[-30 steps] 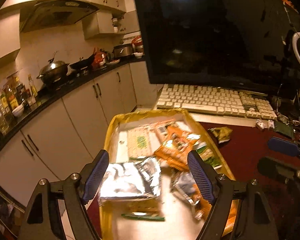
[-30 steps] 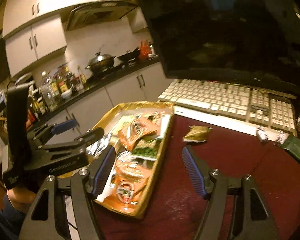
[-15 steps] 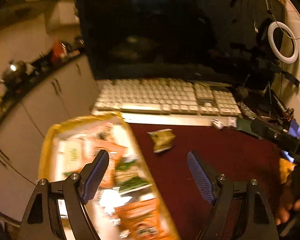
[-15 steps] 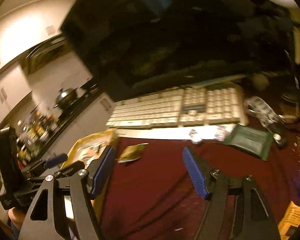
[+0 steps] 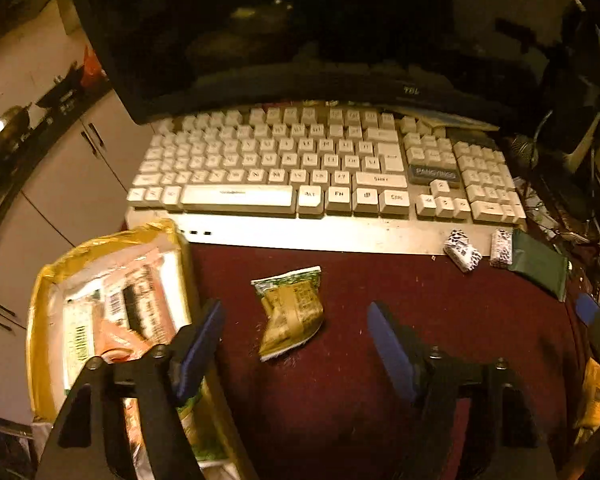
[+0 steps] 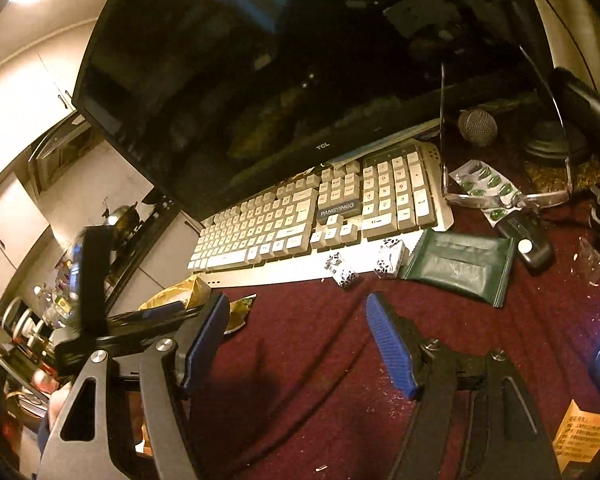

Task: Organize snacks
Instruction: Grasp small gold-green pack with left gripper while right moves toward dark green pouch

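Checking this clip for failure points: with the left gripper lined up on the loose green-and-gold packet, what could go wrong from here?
1. The crumpled snack packet lies flat on the red cloth; the left gripper, jaws just narrowing with nothing between them, may pinch cloth too.
2. The yellow tray looks crowded, so an added packet could slide off.
3. Two small patterned sweets by the keyboard may be overlooked.

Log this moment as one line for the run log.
left tongs: open, closing, empty, over crumpled green-gold snack packet | right tongs: open, empty | yellow snack tray: left of packet

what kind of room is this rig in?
Likely a home computer desk set up beside a kitchen: a keyboard under a monitor, with kitchen cabinets and a wok behind.
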`<state>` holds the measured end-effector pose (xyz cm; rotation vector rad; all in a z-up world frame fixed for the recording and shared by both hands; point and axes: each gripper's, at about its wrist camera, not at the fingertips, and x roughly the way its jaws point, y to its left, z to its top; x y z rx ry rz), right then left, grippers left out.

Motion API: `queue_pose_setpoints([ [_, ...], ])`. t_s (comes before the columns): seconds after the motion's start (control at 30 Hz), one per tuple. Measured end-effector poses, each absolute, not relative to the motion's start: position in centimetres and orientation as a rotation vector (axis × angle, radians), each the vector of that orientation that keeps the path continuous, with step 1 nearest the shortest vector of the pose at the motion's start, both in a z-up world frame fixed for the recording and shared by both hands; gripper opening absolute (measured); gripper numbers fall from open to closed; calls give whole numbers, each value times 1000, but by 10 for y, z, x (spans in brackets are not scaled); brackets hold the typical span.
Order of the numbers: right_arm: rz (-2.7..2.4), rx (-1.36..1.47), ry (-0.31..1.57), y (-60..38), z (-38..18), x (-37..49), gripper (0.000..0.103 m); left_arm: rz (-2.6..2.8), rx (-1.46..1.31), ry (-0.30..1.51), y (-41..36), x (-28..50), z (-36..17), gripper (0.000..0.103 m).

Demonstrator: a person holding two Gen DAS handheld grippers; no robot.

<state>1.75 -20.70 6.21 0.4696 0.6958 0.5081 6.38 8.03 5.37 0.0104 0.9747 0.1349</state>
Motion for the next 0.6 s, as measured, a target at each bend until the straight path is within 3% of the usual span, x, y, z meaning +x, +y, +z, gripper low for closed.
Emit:
queue_pose_setpoints([
  [0.07,519,475,696,-207,62,17,71,149,12,999,83,72,47,66],
  [0.27,532,483,688,-208,64,16,71,185,18,1051,86,87,25,65],
  [0.4,534,490,685,-209,63,15,71,184,9,1083,87,91,15,46],
  [0.6,522,497,687,-211,62,17,71,176,0,1071,85,86,13,40],
])
